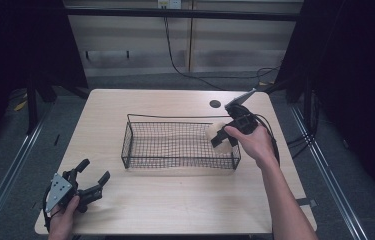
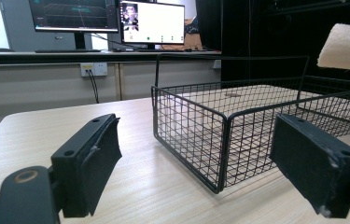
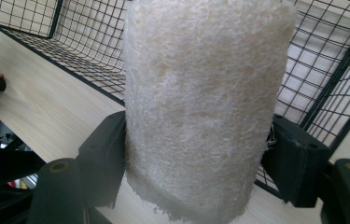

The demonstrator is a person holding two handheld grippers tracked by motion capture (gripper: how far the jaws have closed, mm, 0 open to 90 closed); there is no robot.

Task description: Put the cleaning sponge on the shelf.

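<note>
Cream-white fibrous loofah (image 3: 200,107), coarse matted texture. Black wire basket (image 1: 180,145), square grid mesh. Light wood-grain table (image 1: 175,200), small black round hole (image 1: 215,104) near its far right corner. Both grippers black: left gripper (image 1: 92,175) with grey plate, right gripper (image 1: 225,136).

You've got a cream, coarse-fibred loofah-like sponge block (image 3: 200,107), rough and fuzzy, matt. The rectangular black wire-mesh basket (image 1: 180,162) is thin metal with a smooth dark coating. The pale wood-grain tabletop (image 1: 175,200) looks smooth, low sheen. The black gripper pads (image 2: 95,168) are matt, scuffed rubbery plastic.
</note>
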